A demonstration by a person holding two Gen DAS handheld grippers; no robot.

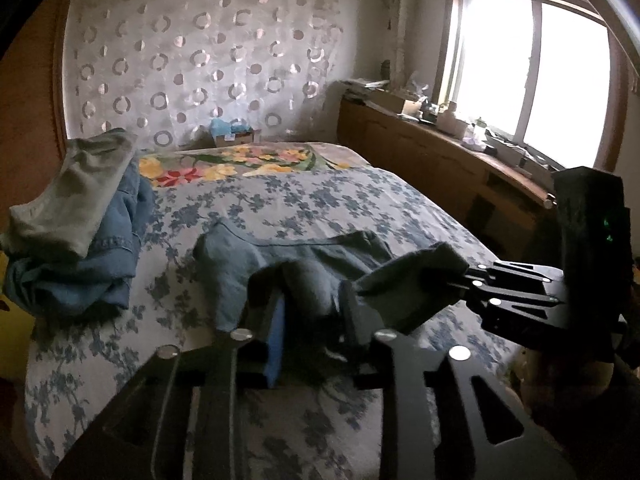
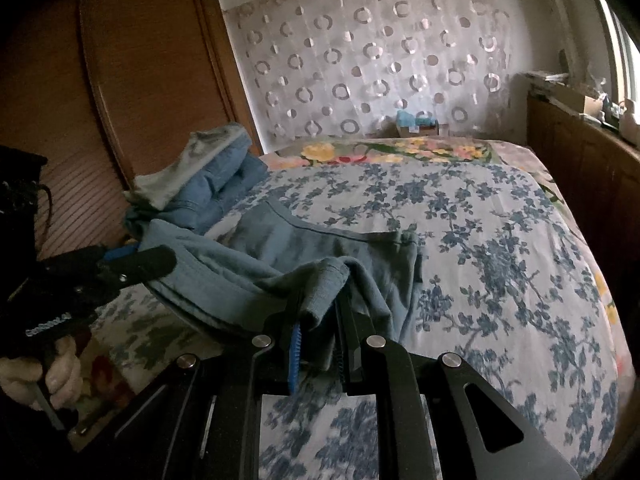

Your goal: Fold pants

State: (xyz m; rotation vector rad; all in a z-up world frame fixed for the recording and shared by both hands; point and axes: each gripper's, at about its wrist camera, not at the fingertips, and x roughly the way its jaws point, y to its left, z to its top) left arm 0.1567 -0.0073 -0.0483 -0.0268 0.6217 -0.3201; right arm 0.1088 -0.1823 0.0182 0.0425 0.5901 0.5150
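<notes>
Blue-grey pants (image 1: 304, 248) (image 2: 320, 240) lie bunched on the flowered bedspread (image 1: 320, 196) (image 2: 480, 240), with their near edge lifted off it. In the left wrist view my left gripper (image 1: 308, 304) stands partly open, and a fold of the pants sits loosely between its fingers. From the right wrist camera, that left gripper (image 2: 136, 258) appears at the left, with the cloth edge draped at its tips. My right gripper (image 2: 320, 320) is shut on a ribbed hem of the pants. It reaches in from the right (image 1: 460, 280) with the cloth wrapped over its tips.
A pile of folded clothes (image 1: 80, 240) (image 2: 200, 184), grey on top of blue denim, sits at the bed's left edge. A wooden wardrobe (image 2: 140, 80) stands on the left and a cluttered wooden cabinet (image 1: 440, 160) on the right. A small box (image 1: 234, 132) rests at the bed's far end.
</notes>
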